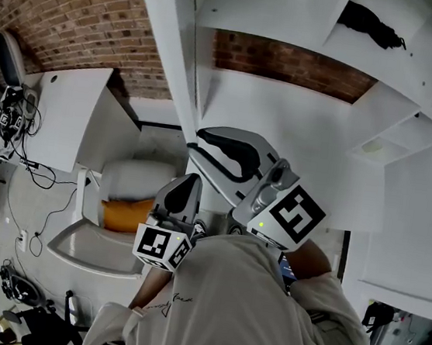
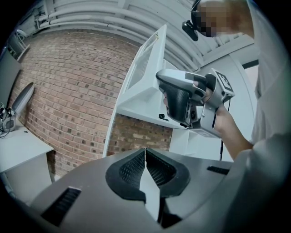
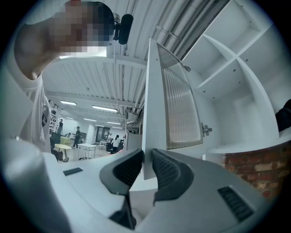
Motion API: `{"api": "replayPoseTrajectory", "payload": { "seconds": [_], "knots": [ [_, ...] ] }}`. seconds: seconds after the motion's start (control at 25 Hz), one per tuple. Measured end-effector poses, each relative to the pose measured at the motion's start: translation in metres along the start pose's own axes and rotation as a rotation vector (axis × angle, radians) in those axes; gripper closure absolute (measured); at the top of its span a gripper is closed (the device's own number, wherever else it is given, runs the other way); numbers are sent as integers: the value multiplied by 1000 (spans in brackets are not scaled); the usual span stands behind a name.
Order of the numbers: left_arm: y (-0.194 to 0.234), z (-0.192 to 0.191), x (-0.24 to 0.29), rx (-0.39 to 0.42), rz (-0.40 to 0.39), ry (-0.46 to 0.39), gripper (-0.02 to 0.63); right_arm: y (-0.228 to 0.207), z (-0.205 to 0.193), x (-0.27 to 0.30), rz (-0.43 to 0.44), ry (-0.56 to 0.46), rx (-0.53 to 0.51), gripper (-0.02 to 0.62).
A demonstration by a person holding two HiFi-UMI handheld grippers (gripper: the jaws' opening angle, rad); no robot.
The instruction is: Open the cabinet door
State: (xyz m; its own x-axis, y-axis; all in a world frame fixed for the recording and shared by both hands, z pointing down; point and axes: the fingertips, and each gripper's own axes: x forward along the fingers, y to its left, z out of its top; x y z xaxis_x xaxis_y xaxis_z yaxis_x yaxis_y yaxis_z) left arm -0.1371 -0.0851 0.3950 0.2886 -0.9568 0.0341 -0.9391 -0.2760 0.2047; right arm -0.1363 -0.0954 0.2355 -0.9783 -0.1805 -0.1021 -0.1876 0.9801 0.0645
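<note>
The white cabinet door (image 1: 174, 38) with a ribbed glass panel (image 3: 182, 113) stands swung out from the open cabinet (image 1: 313, 16). My right gripper (image 1: 199, 141) is shut on the door's lower edge (image 3: 148, 154), which sits pinched between the two dark pads. The left gripper view shows the same grip from the side, the right gripper (image 2: 169, 109) at the door's (image 2: 145, 68) bottom corner. My left gripper (image 2: 145, 152) is shut with nothing in it. It hangs below and left of the right one (image 1: 191, 182), apart from the door.
Open white shelves (image 1: 389, 95) fill the upper right, with a dark object (image 1: 371, 23) on one. A brick wall (image 1: 72, 9) lies behind. Below left are a white desk (image 1: 67, 110), a white chair with an orange cushion (image 1: 125, 213) and cables (image 1: 29, 168).
</note>
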Motion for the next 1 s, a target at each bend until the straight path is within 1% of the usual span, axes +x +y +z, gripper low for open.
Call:
{"api": "replayPoseTrajectory", "payload": {
  "seconds": [0.2, 0.32, 0.52, 0.76, 1.0],
  "knots": [
    [8, 4, -6, -1, 16, -8, 586, 8, 3, 12, 27, -21, -10, 518],
    [12, 7, -9, -5, 24, -22, 586, 9, -2, 16, 40, 5, 0, 522],
    [15, 7, -10, -7, 27, -24, 586, 13, -5, 22, 52, 18, -1, 523],
    [20, 8, -13, -11, 41, -18, 586, 18, -2, 31, 64, 10, 30, 526],
    [25, 9, -13, -16, 50, -26, 586, 20, -4, 36, 88, 12, 10, 528]
  ]
}}
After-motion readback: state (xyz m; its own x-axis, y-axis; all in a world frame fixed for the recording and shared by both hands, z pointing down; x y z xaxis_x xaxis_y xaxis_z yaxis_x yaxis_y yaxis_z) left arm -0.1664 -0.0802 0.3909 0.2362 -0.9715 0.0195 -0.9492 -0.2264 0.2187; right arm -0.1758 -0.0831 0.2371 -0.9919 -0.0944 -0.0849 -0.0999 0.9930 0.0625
